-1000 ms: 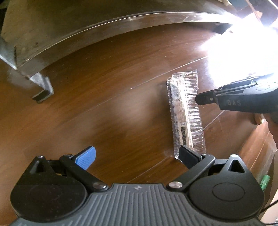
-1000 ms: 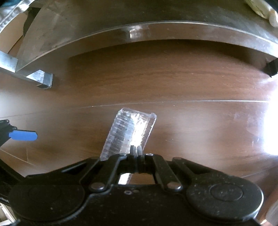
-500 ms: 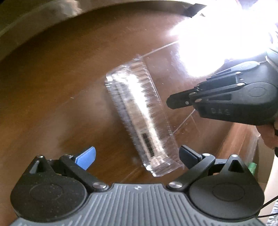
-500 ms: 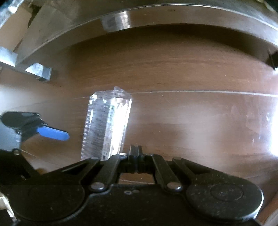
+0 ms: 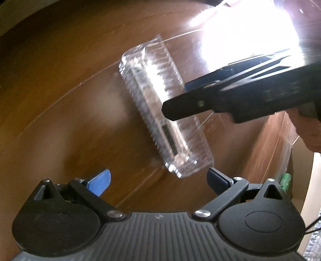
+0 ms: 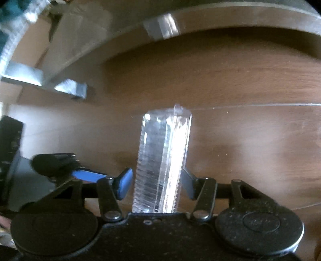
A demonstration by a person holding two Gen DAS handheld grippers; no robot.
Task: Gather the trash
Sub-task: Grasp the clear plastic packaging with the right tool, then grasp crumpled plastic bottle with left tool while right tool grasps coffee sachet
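Note:
A clear ribbed plastic tray (image 5: 160, 108) lies on the brown wooden floor (image 5: 60, 100). My left gripper (image 5: 158, 178) is open, and the tray's near end sits just in front of its fingers. My right gripper (image 6: 156, 180) is open with its blue-padded fingers on either side of the tray (image 6: 162, 160), close to its sides; I cannot tell if they touch. The right gripper (image 5: 176, 112) reaches over the tray from the right in the left wrist view. The left gripper's blue pad (image 6: 88, 175) shows at the left of the right wrist view.
A grey metal frame with a foot (image 6: 70, 88) and a curved grey edge (image 6: 220, 18) stand beyond the tray. A wooden edge (image 5: 266, 148) and a green object (image 5: 285, 180) are at the right. Strong glare (image 5: 250, 26) covers the upper right.
My right gripper has opened from shut and now straddles the tray. My left gripper has moved closer, so the tray's end lies between its fingertips.

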